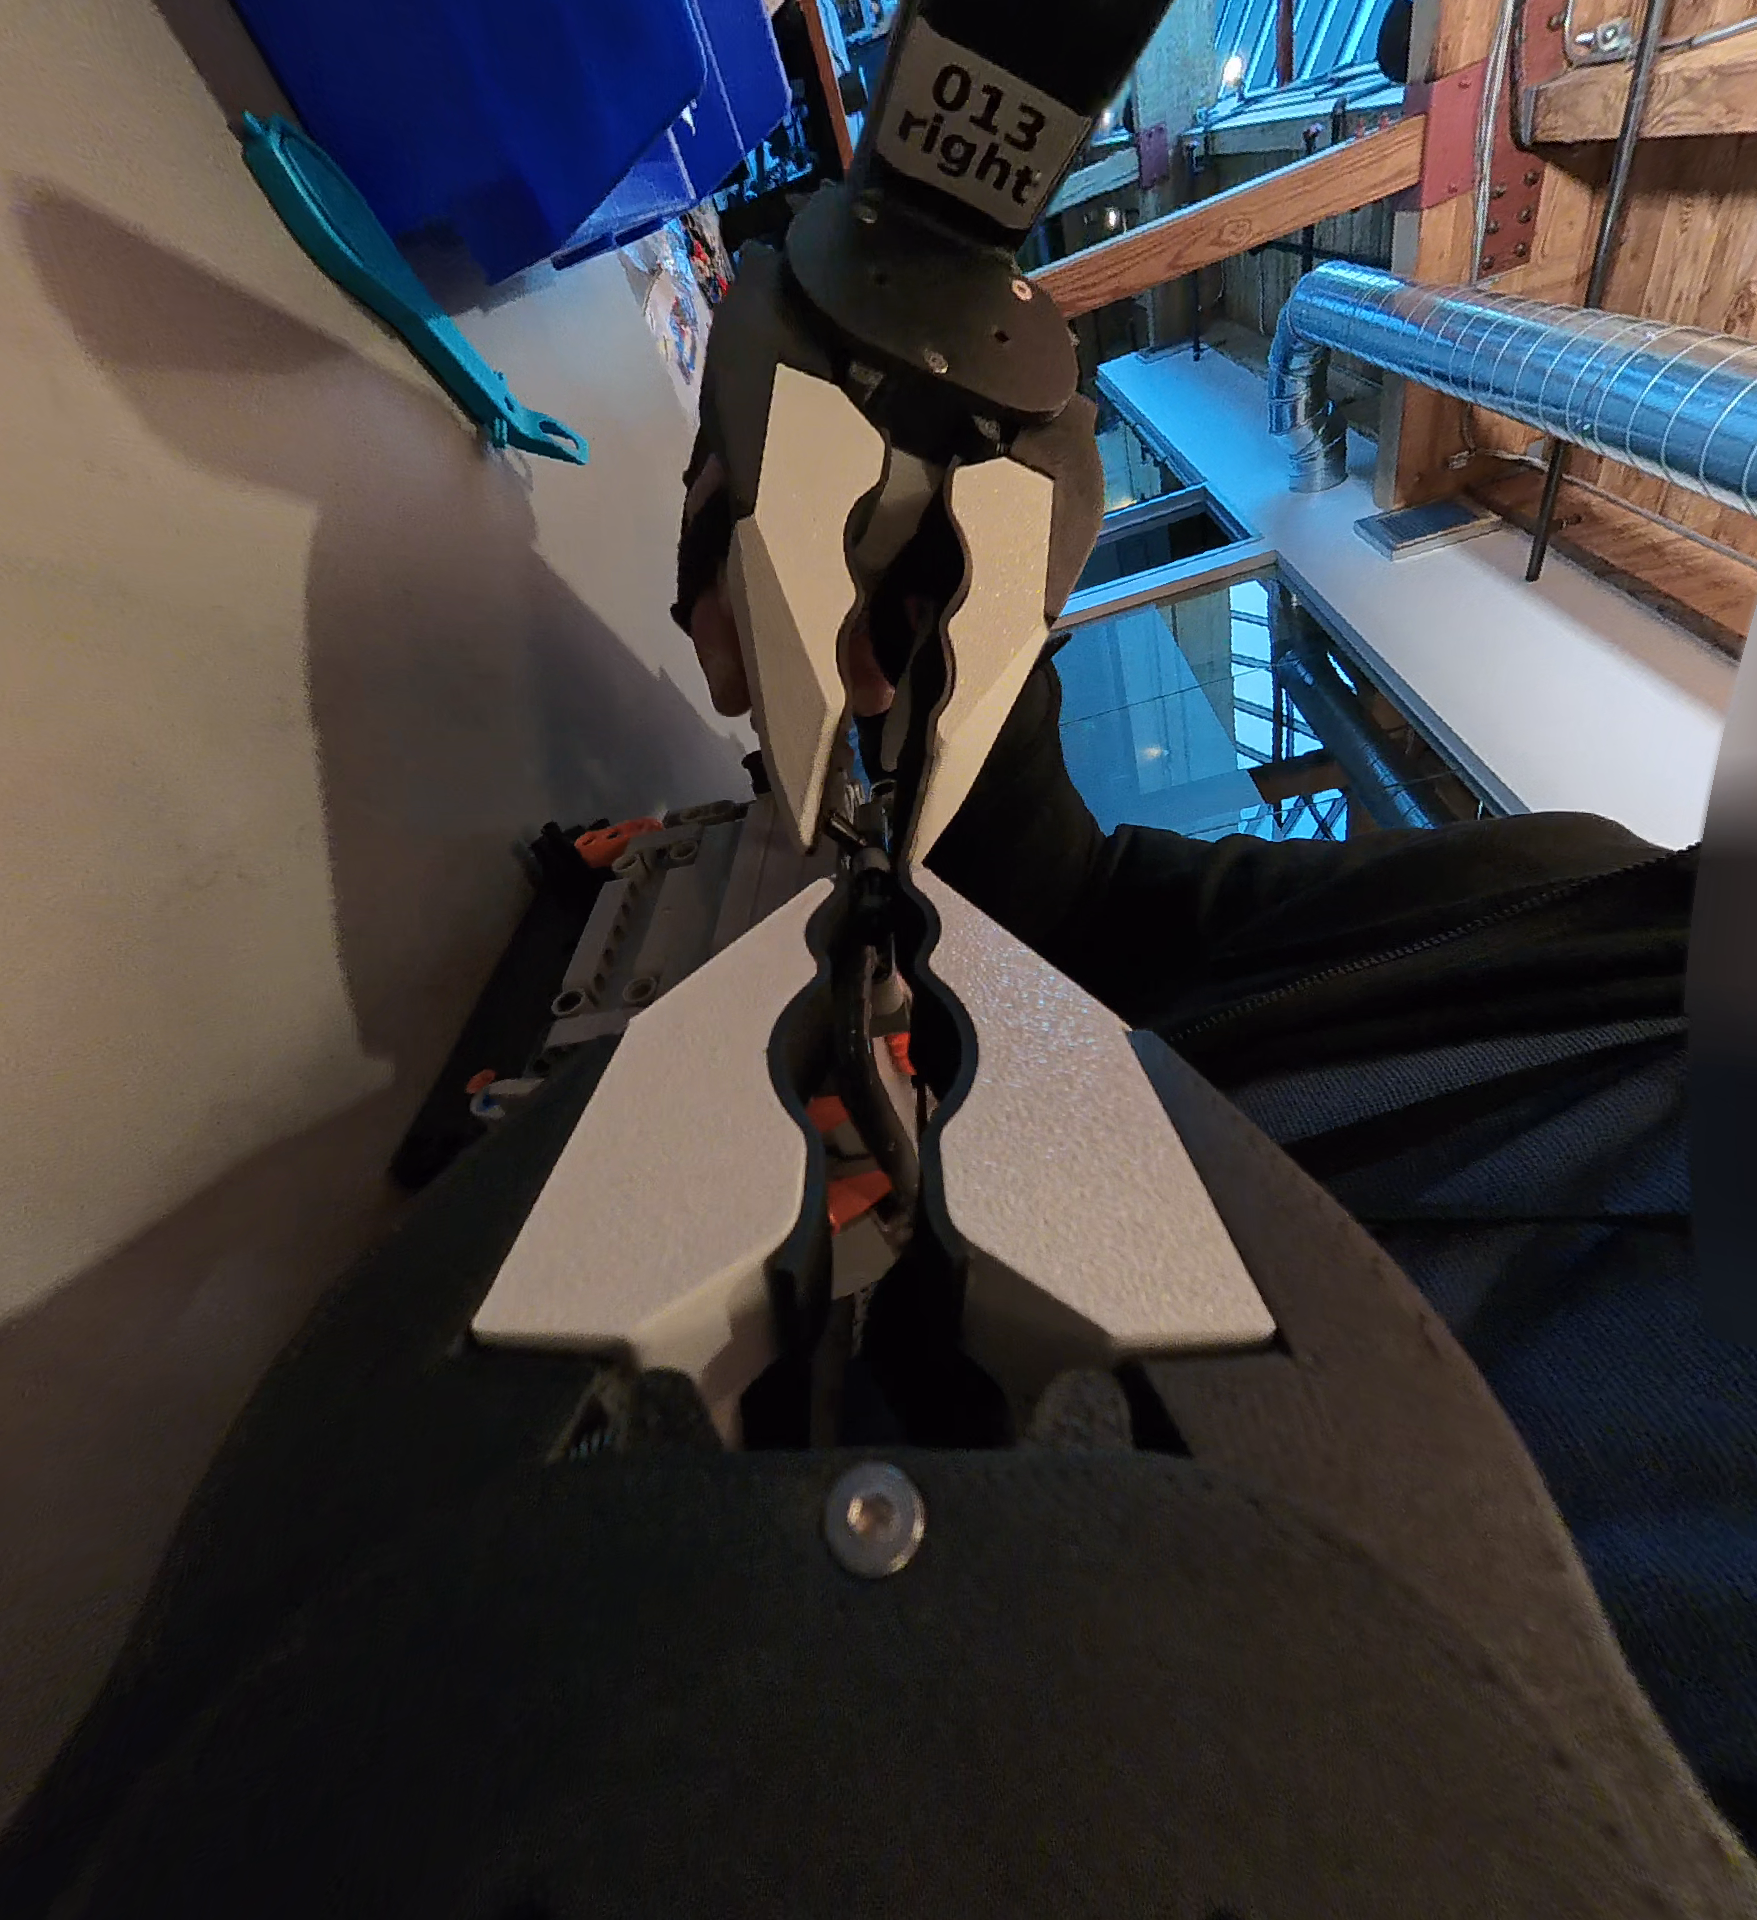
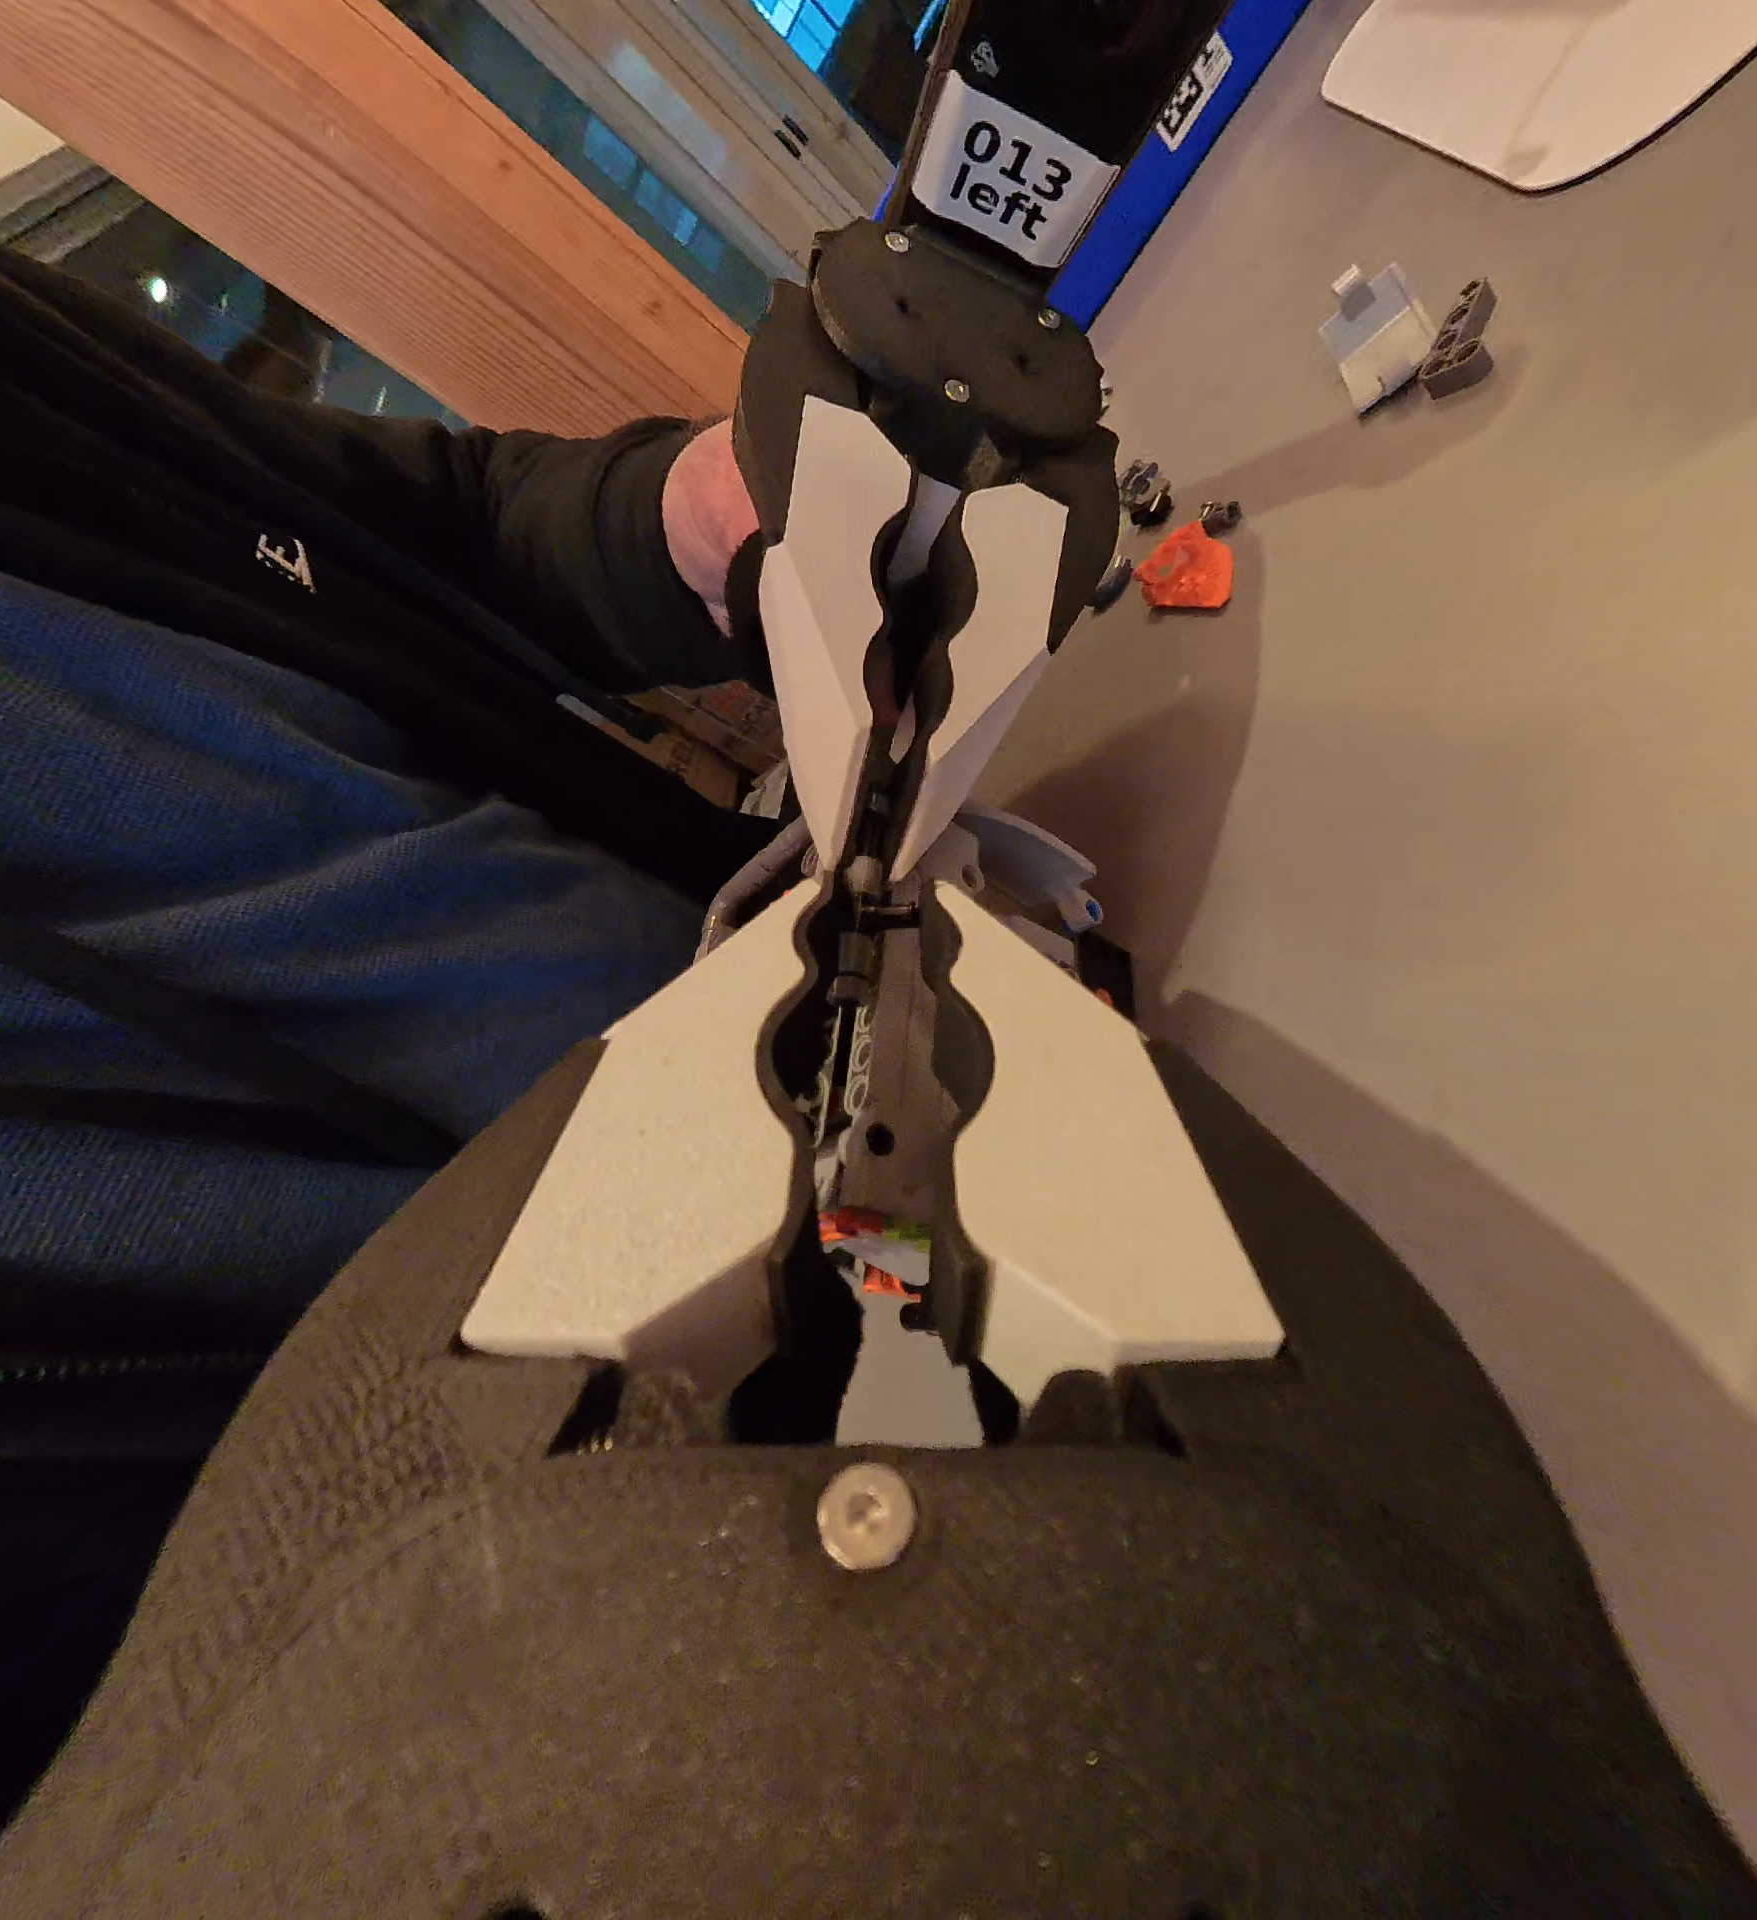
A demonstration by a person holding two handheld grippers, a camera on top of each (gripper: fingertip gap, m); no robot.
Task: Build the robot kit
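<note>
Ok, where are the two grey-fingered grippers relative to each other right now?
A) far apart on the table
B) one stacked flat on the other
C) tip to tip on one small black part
C: the left gripper and right gripper meet tip to tip around the small black part.

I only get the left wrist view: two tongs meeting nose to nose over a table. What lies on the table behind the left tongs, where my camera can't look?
Observer: Just beside the left tongs, a flat orange piece lies on the table.
Visitor: Is anything else loose out there?
Observer: Yes. Farther off there is a light grey plate with a dark grey holed beam right beside it.
Visitor: And past those?
Observer: A white board with rounded corners lies flat at the top right of the right wrist view.
</note>
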